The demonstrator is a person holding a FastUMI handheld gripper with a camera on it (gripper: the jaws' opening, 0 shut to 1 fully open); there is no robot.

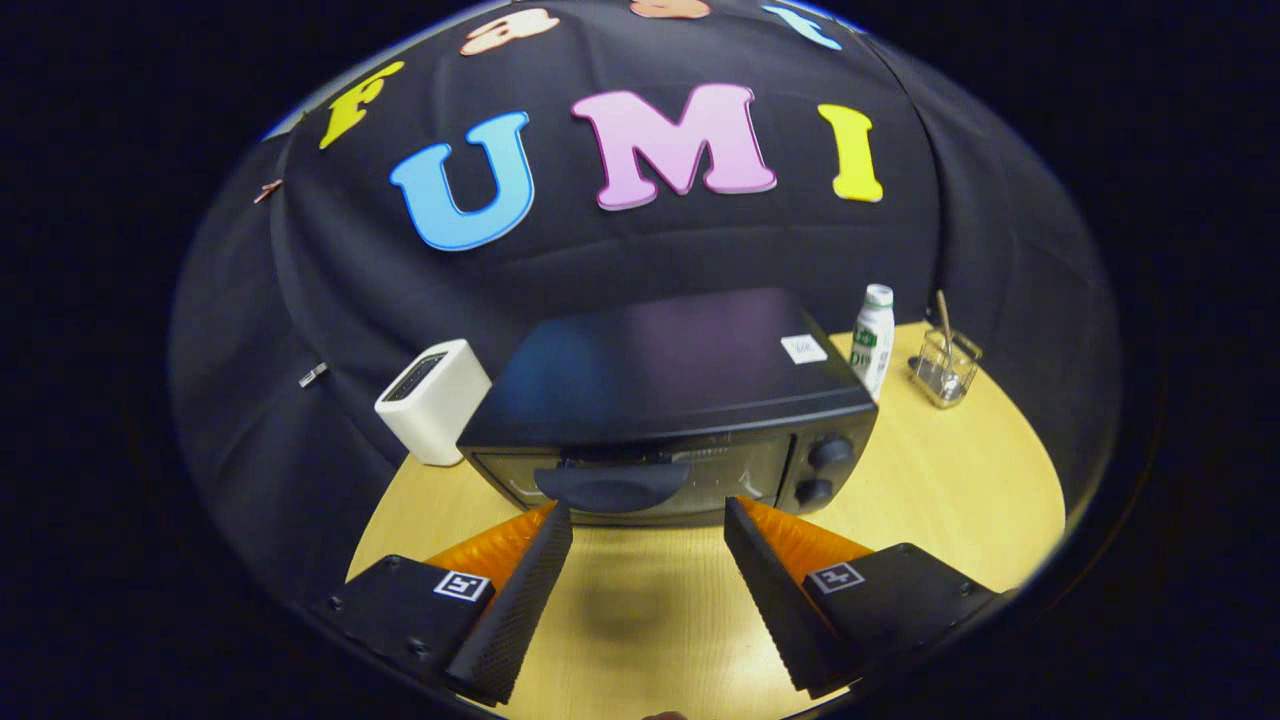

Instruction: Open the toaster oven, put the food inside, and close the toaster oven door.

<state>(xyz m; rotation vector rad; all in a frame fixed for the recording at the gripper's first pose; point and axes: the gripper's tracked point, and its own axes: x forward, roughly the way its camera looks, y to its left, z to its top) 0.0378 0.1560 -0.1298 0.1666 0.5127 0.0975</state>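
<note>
A black toaster oven (668, 400) stands upright on the worktop (930, 480) just ahead of the spread, empty tongs (648, 520), door shut, dark handle (612, 486) facing them, two knobs (822, 470) alongside.

One black metal toaster oven (672, 400) with a closed glass door sits mid-frame on one round pale wooden table (960, 480). Its door carries one dark curved handle (610, 485), and two round black knobs (830, 452) stack at the front's right side. One small white sticker (803, 348) lies on its top. One white boxy appliance with a slotted top (433, 400) stands at centre left. One white plastic bottle with a green label (872, 340) and one clear glass holder with a thin stick in it (945, 365) stand at centre right. One gripper (648, 515) shows two black ribbed fingers (520, 590) spread wide apart at the bottom, nothing between them
</note>
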